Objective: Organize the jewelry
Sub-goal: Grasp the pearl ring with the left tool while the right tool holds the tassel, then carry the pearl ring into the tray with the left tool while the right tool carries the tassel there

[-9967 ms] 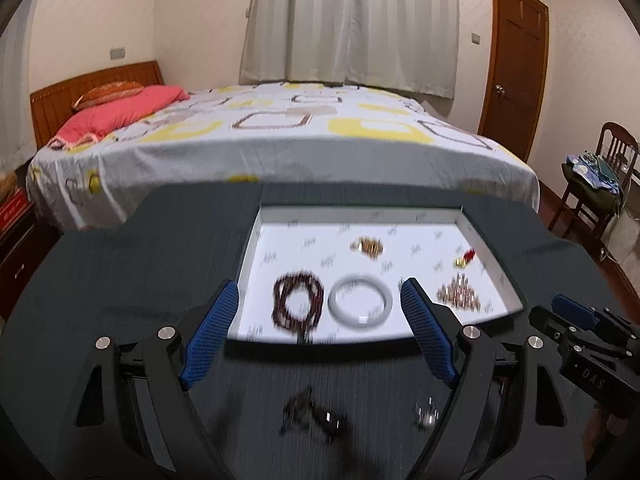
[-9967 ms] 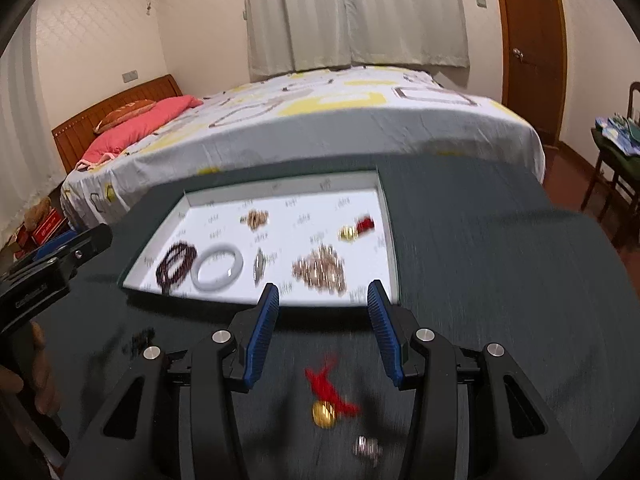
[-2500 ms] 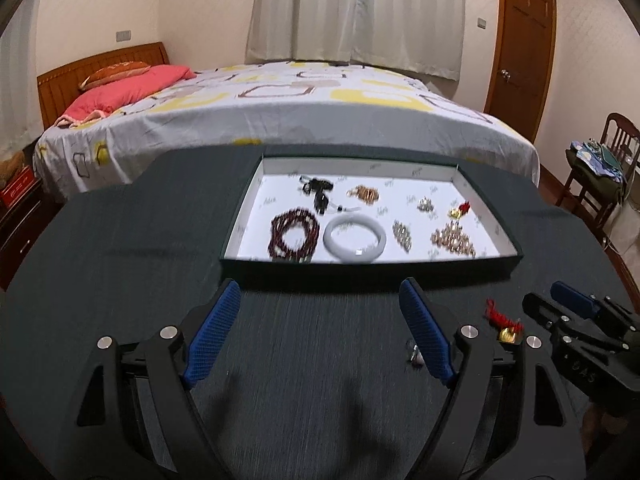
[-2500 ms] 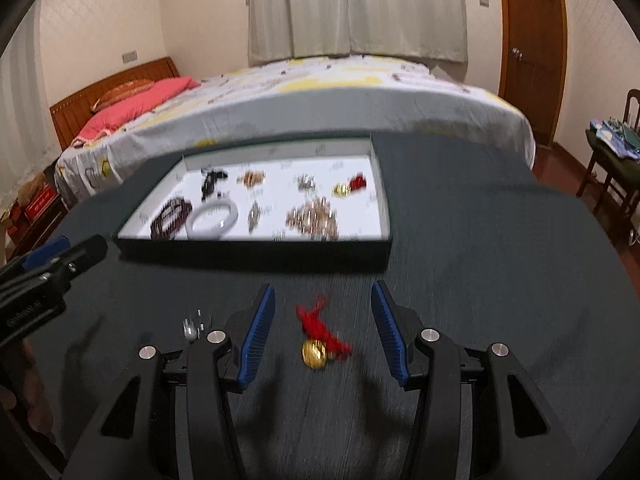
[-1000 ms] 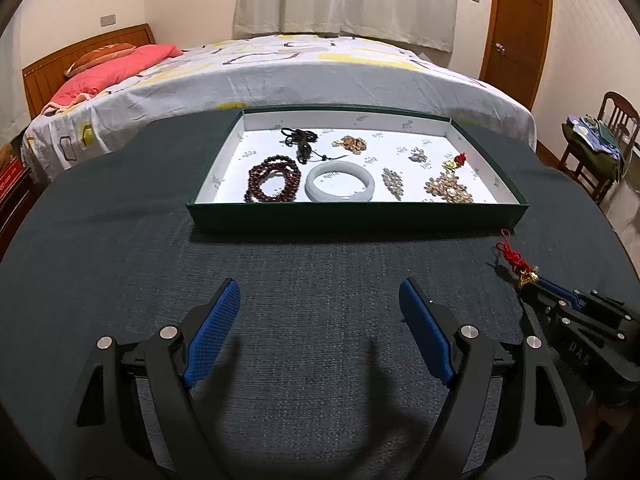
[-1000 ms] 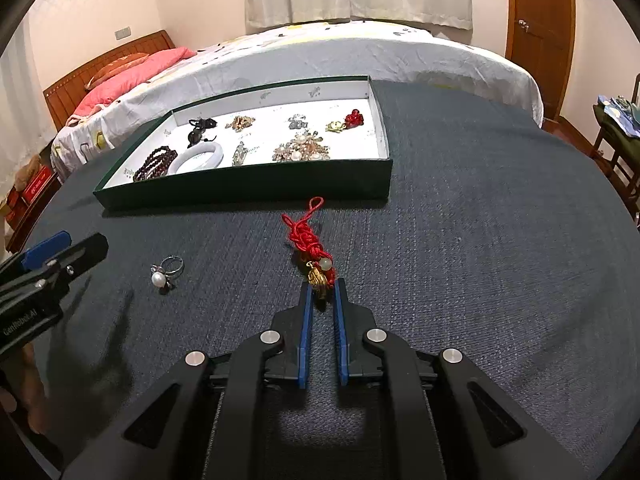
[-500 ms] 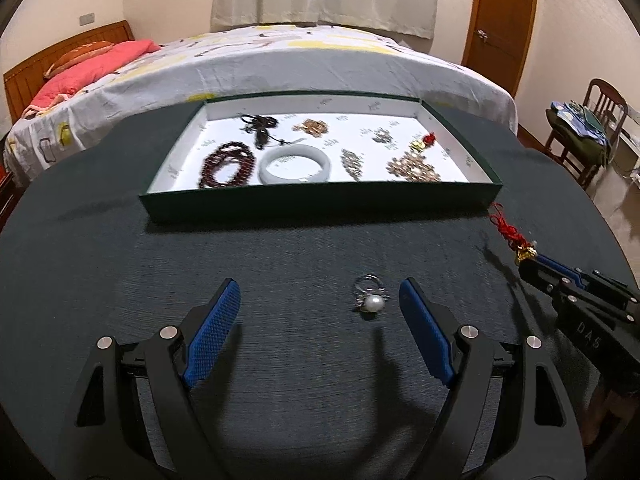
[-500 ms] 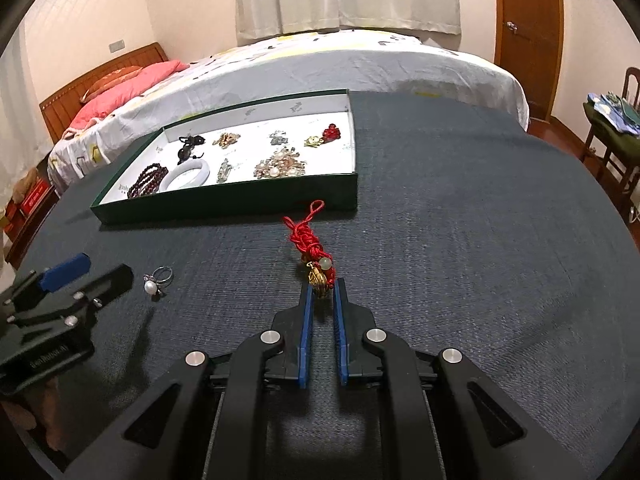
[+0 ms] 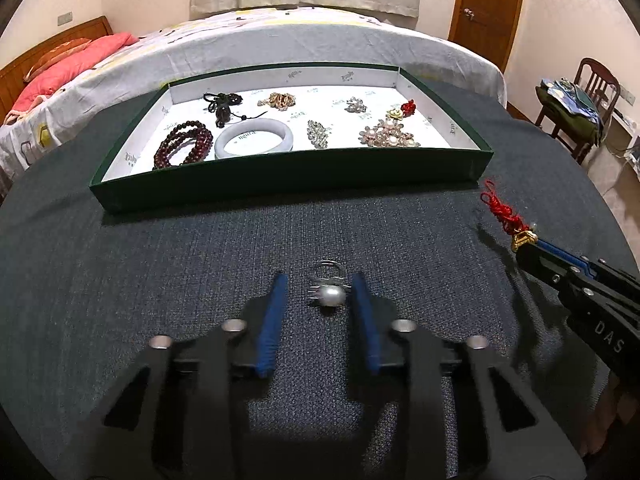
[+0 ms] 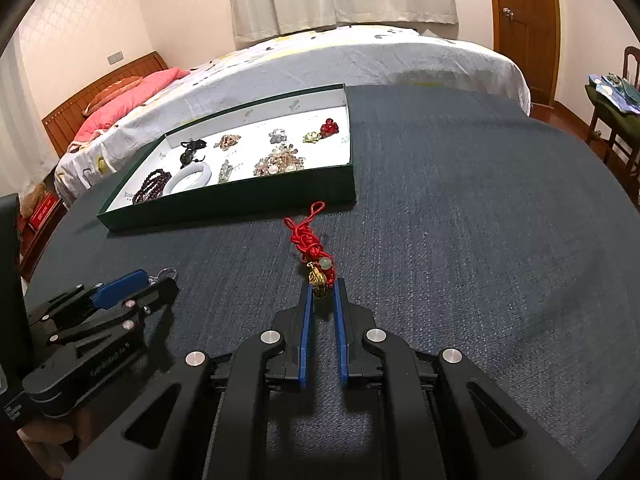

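**Left tongs closing around the pearl ring, right tongs clamped on the gold charm**

Down on the dark cloth table, the left gripper is pitched toward the surface and its jaws are closing in right now, with the pearl ring sitting between the blue pads. The right-hand pad looks to be just at the ring's edge, though motion blur makes contact hard to call; the left-hand pad stands apart from it, so no grip shows.

Over on the right, the right gripper is clenched on the gold charm, its red knotted cord trailing out across the cloth toward the green tray. In the left wrist view that same charm shows at the tip of the right tongs, well apart from the ring.

Beyond both, the tray holds a dark red bead bracelet, a pale bangle, a black cord piece, several brooches and a pearl cluster. A bed stands behind the table.
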The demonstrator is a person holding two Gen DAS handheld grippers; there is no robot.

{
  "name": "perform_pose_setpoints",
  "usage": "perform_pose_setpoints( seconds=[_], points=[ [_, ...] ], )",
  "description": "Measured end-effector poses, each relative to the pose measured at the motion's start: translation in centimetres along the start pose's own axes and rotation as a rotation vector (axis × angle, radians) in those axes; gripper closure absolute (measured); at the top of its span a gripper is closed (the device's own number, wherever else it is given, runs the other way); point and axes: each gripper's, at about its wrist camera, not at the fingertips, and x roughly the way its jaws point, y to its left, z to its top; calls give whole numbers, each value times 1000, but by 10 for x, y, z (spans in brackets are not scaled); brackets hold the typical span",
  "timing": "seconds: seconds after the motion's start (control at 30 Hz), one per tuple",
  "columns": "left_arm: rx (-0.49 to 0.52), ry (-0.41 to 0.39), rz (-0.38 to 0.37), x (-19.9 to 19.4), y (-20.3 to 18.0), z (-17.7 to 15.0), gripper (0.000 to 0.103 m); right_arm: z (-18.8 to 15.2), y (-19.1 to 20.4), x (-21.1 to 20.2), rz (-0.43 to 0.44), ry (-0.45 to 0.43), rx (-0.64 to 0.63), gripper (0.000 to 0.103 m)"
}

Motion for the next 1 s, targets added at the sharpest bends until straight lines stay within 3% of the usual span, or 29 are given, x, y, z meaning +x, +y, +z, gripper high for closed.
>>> perform_pose_setpoints(
  seconds=[0.57,1.0],
  points=[
    [7,-66,-8,-23,9,6,82,3,10,-12,24,-41,-2,92],
    [-9,-155,-21,-52,20,36,82,37,28,-35,61,-128,-28,92]
  ],
)
